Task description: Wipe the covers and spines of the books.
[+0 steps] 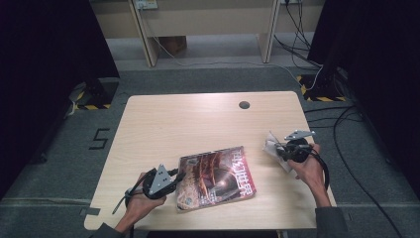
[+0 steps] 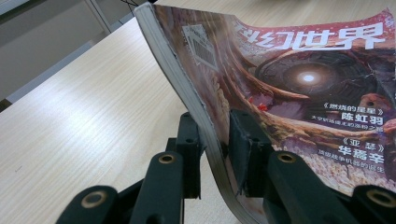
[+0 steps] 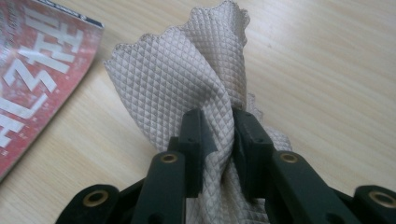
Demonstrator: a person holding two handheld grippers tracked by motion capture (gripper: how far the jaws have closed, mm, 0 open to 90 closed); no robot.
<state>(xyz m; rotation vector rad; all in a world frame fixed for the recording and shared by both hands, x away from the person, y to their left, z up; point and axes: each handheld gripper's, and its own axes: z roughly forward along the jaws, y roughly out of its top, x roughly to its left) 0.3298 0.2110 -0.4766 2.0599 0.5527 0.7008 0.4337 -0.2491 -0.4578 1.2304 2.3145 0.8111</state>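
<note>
High view: wooden table (image 1: pixel 198 119), 2 grippers at work. Magazine (image 1: pixel 216 178) lies near the front edge, a little left of centre, its left side pinched by the left gripper (image 1: pixel 177 177). Right gripper (image 1: pixel 278 150) sits near the right edge, holding a pale cloth (image 1: pixel 273 147) that looks lifted off the surface. Cloth and magazine are apart. A dark round hole (image 1: pixel 244 105) marks the far edge.

Left gripper view: both jaws closed on the magazine's (image 2: pixel 289 79) spine edge, 1 above the cover and 1 below; that edge bows up off the table (image 2: pixel 88 107). Firm hold, jaws nearly together.

Right gripper view: jaws clamped tight on a bunched fold of the quilted cloth (image 3: pixel 187 79), which stands up between them. Magazine corner (image 3: pixel 37 65) shows at upper left, tabletop (image 3: pixel 327 70) beneath.

Judgement: likely wiping the cover or the table under it. Done: both things gripped, magazine steadied. Left: bring the cloth across and wipe; no contact between cloth and cover yet.
</note>
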